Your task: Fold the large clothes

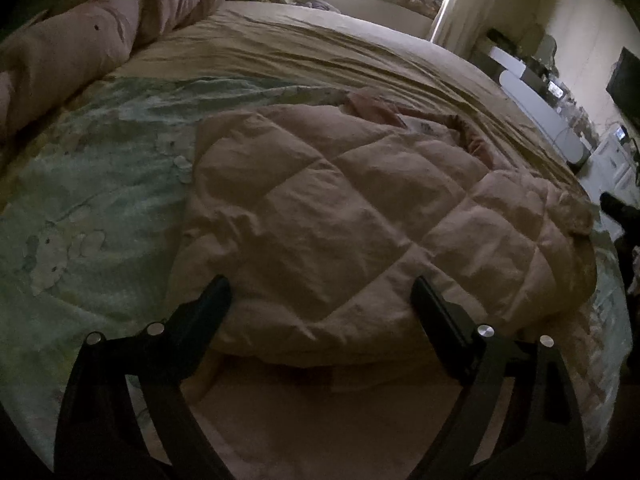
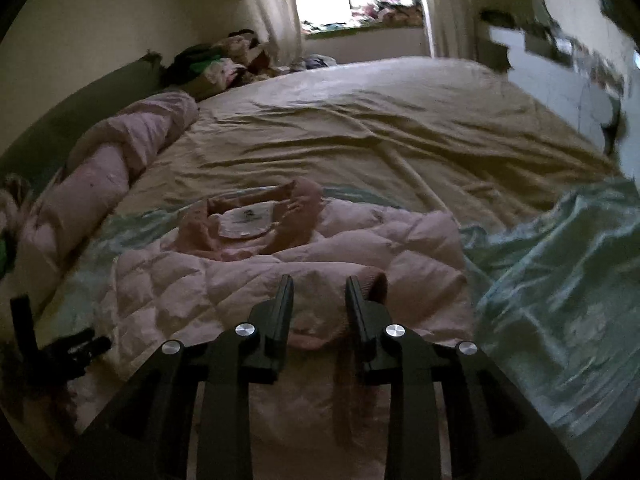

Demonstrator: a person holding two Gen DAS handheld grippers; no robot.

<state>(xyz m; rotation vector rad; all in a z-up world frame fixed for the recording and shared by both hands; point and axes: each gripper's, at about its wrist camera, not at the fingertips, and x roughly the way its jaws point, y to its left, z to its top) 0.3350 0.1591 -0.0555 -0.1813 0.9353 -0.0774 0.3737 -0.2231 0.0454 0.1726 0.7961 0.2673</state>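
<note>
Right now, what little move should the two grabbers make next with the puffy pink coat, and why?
Probably bring the wide-open left gripper down onto the near folded edge of the pink quilted coat and close it. The coat lies folded on the bed, its edge bulging between those fingers. The right gripper, part open, seems to grip nothing.

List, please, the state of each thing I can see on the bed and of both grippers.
Pink quilted jacket: partly folded, lying flat, collar and label showing.
Left gripper: open wide at the jacket's near edge, gripping nothing.
Right gripper: slightly open, jacket cuff beside its fingers.
Pink duvet: rolled up along the wall.
Beige sheet: spread, wrinkled.
Green blanket: spread, crumpled.
</note>
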